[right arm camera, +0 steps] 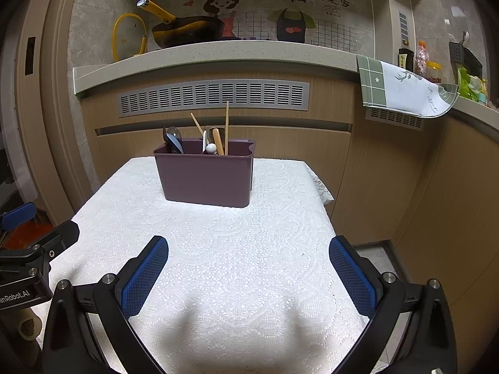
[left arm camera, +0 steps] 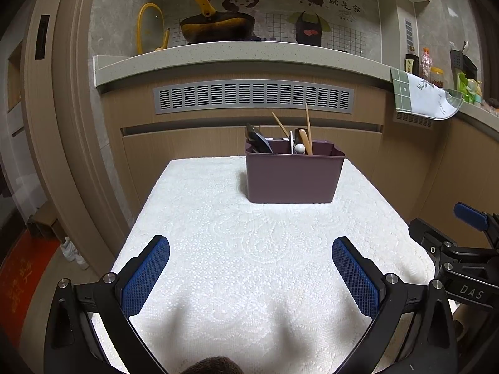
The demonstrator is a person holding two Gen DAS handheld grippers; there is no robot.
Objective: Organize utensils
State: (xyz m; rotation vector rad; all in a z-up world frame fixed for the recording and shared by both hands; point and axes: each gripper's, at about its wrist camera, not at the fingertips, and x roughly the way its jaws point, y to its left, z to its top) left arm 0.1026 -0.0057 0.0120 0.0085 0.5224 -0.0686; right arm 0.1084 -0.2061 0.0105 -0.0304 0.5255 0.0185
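You're hovering both grippers, left [left arm camera: 251, 275] & right [right arm camera: 249, 275], jaws spread, empty. Utensils [right arm camera: 215, 138] sitting in bin [right arm camera: 204, 174], cloth [right arm camera: 237, 268] bare. Looks finished; otherwise reach into bin.

Both the left gripper [left arm camera: 251, 275] and right gripper [right arm camera: 248, 275] have black frames, silver screws, blue textured pads [left arm camera: 145, 275]

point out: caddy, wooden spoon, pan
caddy [left arm camera: 291, 177], left wrist view, front wall.
wooden spoon [right arm camera: 218, 141], right wrist view, handle.
pan [left arm camera: 218, 29], left wrist view, side of the bowl.
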